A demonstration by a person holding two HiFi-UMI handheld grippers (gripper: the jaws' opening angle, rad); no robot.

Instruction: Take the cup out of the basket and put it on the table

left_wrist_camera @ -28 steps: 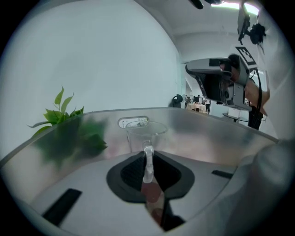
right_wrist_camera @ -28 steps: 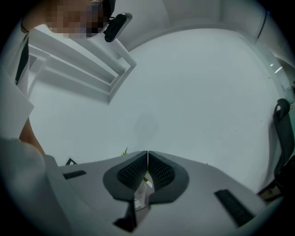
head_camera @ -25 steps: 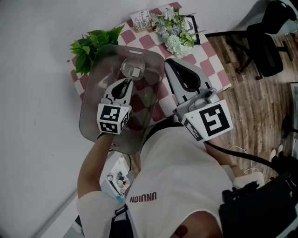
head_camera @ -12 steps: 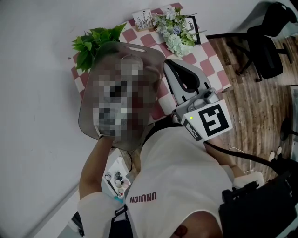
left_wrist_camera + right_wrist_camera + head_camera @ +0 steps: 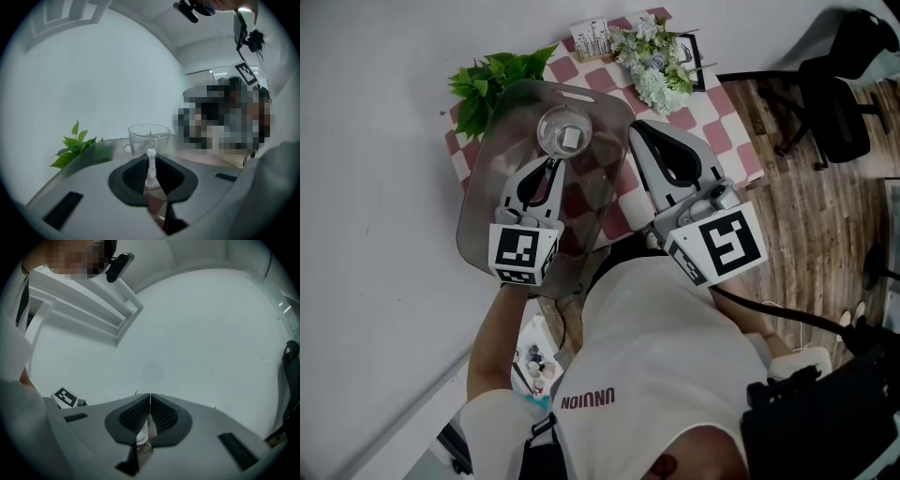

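Step in hand: lift-out.

Clamps the left gripper point(image 5: 550, 167) on the clear handle point(image 5: 150, 165) of the glass cup point(image 5: 565, 131), pads pressed on both sides in the left gripper view. Shows the cup empty and upright, over the far end of the grey see-through basket point(image 5: 483, 216) on the checked bench point(image 5: 717, 127). Cannot settle base clearance over the rim from either view. Keeps the right gripper point(image 5: 150, 401) clenched on nothing, just beside the basket's right wall.

Judged best practice:
- Raise straight up with no wrist roll. Thin handle as sole hold, so likely swing of the cup body.
- Hold the squeeze steady. Smooth glass on ribbed pads, prone to slip.
- Bring the base well above the rim before any sideways travel.
- Aim for the open checked patch right of the basket, short of the flowers point(image 5: 656, 61) and away from the plant point(image 5: 492, 84).
- Move the right gripper aside first, if in the way.
- Set the base down flat before letting go.

Against the head view of a second ago:
- Finds the cup slightly further up the frame and a little larger.
- Finds the left marker cube nearer the person's body.
- Reads this as a lift under way.
- Finds basket, plant, flowers and right gripper unmoved.
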